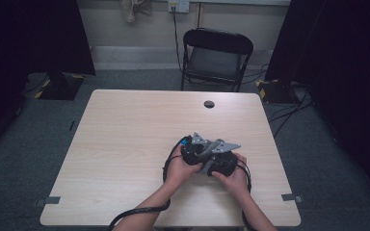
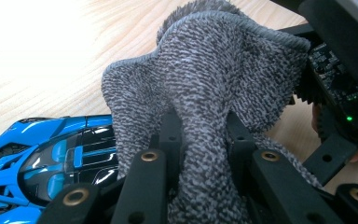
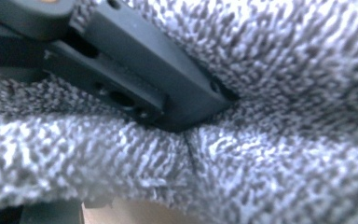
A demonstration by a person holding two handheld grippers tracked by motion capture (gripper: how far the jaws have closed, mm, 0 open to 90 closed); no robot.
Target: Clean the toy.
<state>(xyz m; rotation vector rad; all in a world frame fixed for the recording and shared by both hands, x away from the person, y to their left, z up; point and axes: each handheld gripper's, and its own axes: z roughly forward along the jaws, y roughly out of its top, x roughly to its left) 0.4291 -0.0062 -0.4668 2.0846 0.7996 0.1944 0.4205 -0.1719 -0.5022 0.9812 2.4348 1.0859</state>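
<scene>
My left gripper (image 2: 203, 122) is shut on a fold of a grey towelling cloth (image 2: 205, 70), which bulges up between and over its black jaws. A blue toy car (image 2: 51, 158) lies on the table just beside and below it, partly under the cloth. In the high view both hands hold the grippers pressed together right of the table's middle, with the left gripper (image 1: 195, 147), the right gripper (image 1: 221, 161) and a bit of blue car (image 1: 185, 142). The right gripper view looks straight at the cloth (image 3: 284, 70) and one left-gripper jaw. The right gripper's own jaws are hidden.
The light wooden table (image 1: 125, 144) has a round cable hole (image 1: 209, 104) near its far edge. A black folding chair (image 1: 215, 57) stands behind the table. Cables trail from both grippers off the near edge, and tape marks sit at the near corners.
</scene>
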